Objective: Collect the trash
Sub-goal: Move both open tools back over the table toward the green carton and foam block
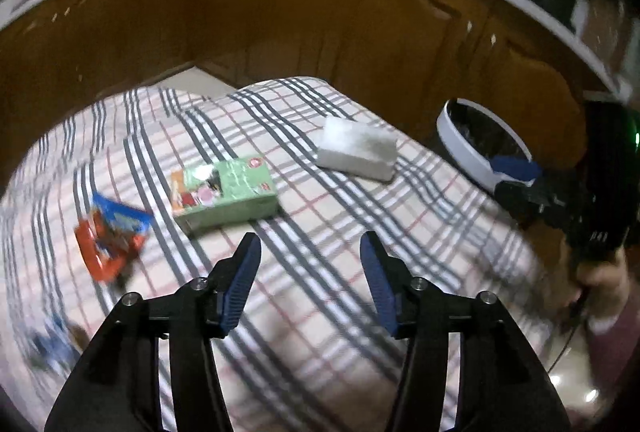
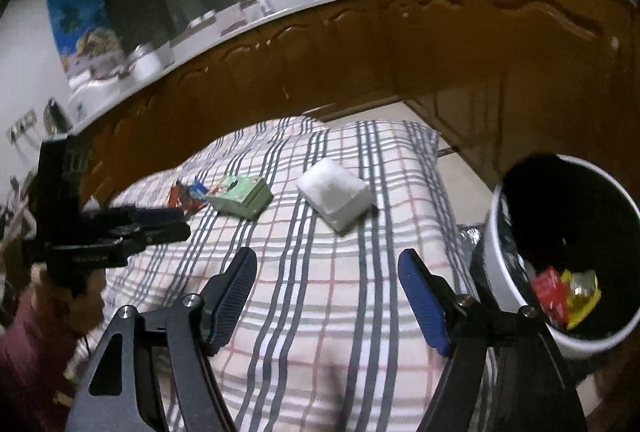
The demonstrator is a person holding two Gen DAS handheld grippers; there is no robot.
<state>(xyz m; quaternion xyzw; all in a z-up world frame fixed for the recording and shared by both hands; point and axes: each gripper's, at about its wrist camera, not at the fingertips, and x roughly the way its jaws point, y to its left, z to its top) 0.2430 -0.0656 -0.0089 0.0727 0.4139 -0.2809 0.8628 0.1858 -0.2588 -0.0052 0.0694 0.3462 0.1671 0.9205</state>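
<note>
Green carton (image 1: 225, 193) lies just beyond the left tongs (image 1: 310, 248), both tongs released, empty.

No legible text; green box (image 1: 225, 192) print too blurred.

Your checked cloth (image 1: 320, 264): woven fabric, matt, soft folds, lower half of frame. Green box (image 1: 226, 191): printed cardboard, slight sheen on top. White block (image 1: 356, 149): grainy, foam-like, matt; exact material unclear to you. Red-blue wrapper (image 1: 112, 240), left: glossy crinkled film. Bin (image 2: 500, 272), right edge: smooth white plastic wall, shiny black liner inside. Cabinet doors (image 1: 280, 19), upper frame: varnished wood, glossy. Your fingers (image 1: 244, 284): ribbed blue rubbery pads, matt black plastic arms, bright metal pins.
</note>
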